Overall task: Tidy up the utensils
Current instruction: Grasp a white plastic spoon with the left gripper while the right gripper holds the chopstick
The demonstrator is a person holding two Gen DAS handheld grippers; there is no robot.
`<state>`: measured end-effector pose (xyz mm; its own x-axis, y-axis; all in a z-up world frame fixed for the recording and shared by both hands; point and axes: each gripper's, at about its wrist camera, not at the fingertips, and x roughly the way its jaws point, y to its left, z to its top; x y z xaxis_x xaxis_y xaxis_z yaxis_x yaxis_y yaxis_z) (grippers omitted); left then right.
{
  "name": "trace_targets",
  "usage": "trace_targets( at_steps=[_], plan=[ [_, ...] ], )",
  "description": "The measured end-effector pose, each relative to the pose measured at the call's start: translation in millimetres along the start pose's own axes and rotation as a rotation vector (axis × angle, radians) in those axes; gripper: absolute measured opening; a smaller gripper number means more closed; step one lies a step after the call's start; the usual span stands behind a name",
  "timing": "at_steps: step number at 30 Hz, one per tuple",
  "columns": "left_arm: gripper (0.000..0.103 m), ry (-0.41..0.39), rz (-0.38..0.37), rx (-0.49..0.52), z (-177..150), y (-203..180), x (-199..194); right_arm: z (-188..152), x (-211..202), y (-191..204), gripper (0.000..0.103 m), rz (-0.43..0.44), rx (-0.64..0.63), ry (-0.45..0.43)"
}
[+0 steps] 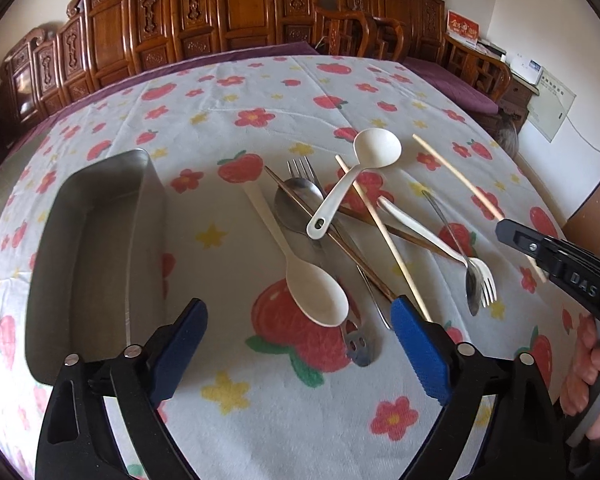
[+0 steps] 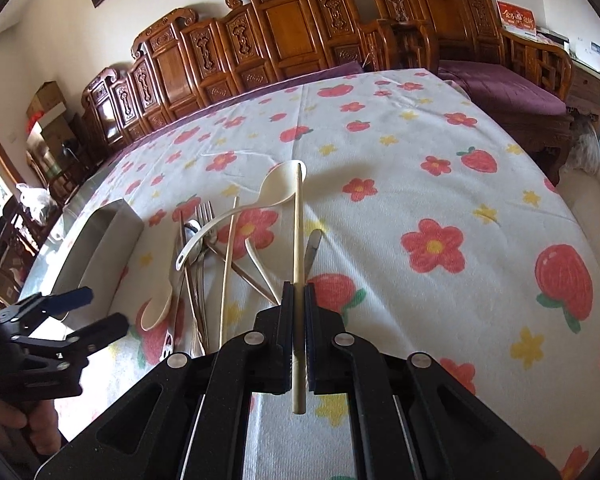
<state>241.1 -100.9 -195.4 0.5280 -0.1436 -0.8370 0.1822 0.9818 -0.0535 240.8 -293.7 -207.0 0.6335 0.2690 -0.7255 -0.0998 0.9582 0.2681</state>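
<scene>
The right claw point(image 2: 298, 300) sits closest in its own view, pinched tight on a pale bamboo chopstick point(image 2: 298, 224) near one end; most of the stick runs forward over the bench, the short end poking back between the fingers. It looks lifted clear of the cloth, though the angle makes that hard to confirm. The left claw point(image 1: 300, 344) hangs with its blue pads point(image 1: 418, 344) wide apart and nothing between them, just on the near side of the pile.

By the look of it the job has barely begun. The metal tray point(image 1: 96, 256), towards the left edge of the bench, holds nothing that either view shows. Everything else lies in a loose heap on the strawberry-print tablecloth point(image 1: 260, 400) beside it:
- a cream plastic spoon point(image 1: 300, 264) nearest the tray
- a white ladle-shaped spoon point(image 1: 356, 176) lying across a steel spoon point(image 1: 296, 204) and a steel fork point(image 1: 306, 170)
- a second pale chopstick point(image 1: 384, 236) crossing a dark wooden pair point(image 1: 332, 236)
- a white plastic fork point(image 1: 440, 240) with another steel spoon point(image 1: 456, 248) over it

So one chopstick is in hand and not yet put away. Left to do, as I judge it: carry that stick to the tray, then clear the whole tangled heap, where the crossed pieces will likely shift when one is pulled.
</scene>
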Motion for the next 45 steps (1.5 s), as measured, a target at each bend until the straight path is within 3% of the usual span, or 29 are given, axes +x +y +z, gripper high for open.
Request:
trace_targets(
  at_steps=[14, 18, 23, 26, 34, 45],
  plan=[
    [0.044, 0.095, 0.007, -0.096, 8, 11, 45, 3, -1, 8, 0.006, 0.022, -0.018, -0.017],
    [0.04, 0.091, 0.014, -0.095, 6, 9, 46, 3, -2, 12, 0.006, 0.029, -0.025, -0.023],
    [0.015, 0.099, 0.009, -0.08, 5, 4, 45, 3, -3, 13, 0.006, 0.032, -0.027, -0.022],
    [0.005, 0.092, 0.02, -0.075, 4, 2, 42, 3, -2, 14, 0.006, 0.032, -0.029, -0.022],
    [0.002, 0.068, 0.029, -0.096, 0, 12, 22, 2, 0, 25, 0.006, 0.044, -0.052, -0.018],
    [0.002, -0.03, 0.052, -0.107, 1, 50, -29, -9, -2, 48, 0.006, 0.068, -0.091, -0.015]
  ],
)
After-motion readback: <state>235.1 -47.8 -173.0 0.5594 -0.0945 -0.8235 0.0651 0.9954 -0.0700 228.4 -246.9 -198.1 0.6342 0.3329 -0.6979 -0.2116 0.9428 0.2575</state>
